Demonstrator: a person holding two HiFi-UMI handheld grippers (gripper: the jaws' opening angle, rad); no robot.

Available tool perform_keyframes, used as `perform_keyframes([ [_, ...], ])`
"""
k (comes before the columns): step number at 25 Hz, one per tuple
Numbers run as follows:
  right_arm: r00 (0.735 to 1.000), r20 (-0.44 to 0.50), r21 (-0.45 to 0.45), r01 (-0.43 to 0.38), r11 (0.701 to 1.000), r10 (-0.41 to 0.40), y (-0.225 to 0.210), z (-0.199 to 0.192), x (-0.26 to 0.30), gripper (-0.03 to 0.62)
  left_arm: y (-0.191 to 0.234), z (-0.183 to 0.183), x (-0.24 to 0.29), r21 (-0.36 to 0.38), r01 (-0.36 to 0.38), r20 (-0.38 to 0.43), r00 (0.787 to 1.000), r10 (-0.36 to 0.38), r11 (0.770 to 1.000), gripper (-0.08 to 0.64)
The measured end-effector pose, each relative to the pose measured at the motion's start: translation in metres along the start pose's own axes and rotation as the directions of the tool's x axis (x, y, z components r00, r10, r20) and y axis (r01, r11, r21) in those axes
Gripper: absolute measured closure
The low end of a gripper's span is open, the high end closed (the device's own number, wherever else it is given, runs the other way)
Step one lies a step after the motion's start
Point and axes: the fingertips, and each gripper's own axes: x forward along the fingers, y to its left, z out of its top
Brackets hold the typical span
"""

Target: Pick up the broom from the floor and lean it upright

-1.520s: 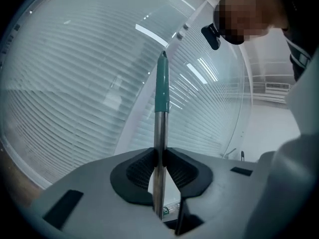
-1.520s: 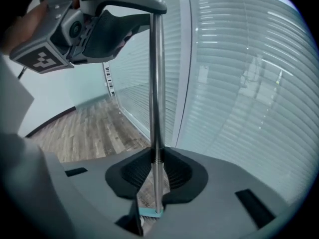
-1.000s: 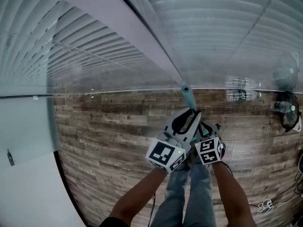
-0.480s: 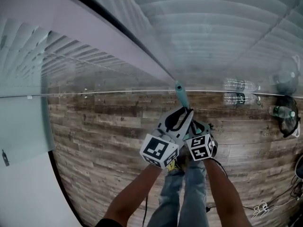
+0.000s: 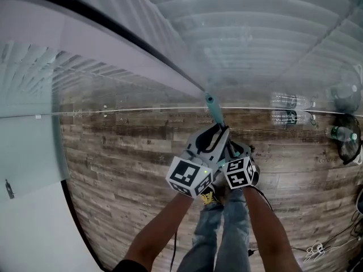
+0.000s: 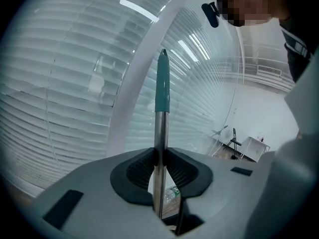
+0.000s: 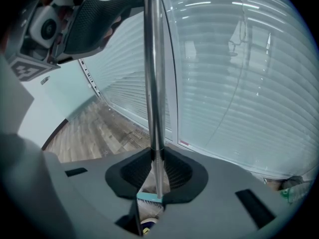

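The broom stands nearly upright in front of the glass wall. In the head view its teal handle tip [image 5: 211, 102] pokes up above both grippers. My left gripper [image 5: 214, 137] is shut on the silver pole [image 6: 160, 133], just below the teal end grip [image 6: 162, 86]. My right gripper [image 5: 232, 151] sits close beside and lower, also shut on the pole [image 7: 154, 83]. Between the right gripper's pads [image 7: 175, 172] the teal broom head [image 7: 148, 197] shows down below. The left gripper's black pad [image 7: 94, 24] appears higher up the pole in the right gripper view.
A glass wall with blinds and a white frame post [image 5: 142, 55] rises straight ahead above the wooden floor [image 5: 125, 152]. Plastic bottles [image 5: 286, 117] and a dark fan [image 5: 347, 137] lie at the right. Cables [image 5: 317, 247] trail at the bottom right; the person's legs [image 5: 224, 231] stand below.
Both grippers, still clamped on the broom, have shifted a little to the left in the head view, and the teal tip moved with them.
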Motion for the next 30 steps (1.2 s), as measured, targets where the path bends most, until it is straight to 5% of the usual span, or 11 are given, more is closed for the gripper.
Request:
perform_keyframes([
  [19, 0.999, 0.004, -0.026, -0.043, 0.999, 0.043, 0.008, 0.002, 0.008, 0.474, 0.019, -0.012, -0.007, -0.057, -0.011, -0.026, 1.0, 0.009, 0.998, 0.471],
  [26, 0.999, 0.018, -0.012, -0.051, 0.999, 0.051, 0.004, -0.003, 0.008, 0.474, 0.019, -0.018, -0.002, -0.023, -0.003, -0.046, 0.999, 0.002, 1.0, 0.469],
  [30, 0.999, 0.023, -0.006, -0.041, 0.999, 0.041, 0.002, -0.003, 0.003, 0.474, 0.016, -0.018, -0.005, -0.012, 0.007, -0.052, 0.999, -0.007, 1.0, 0.398],
])
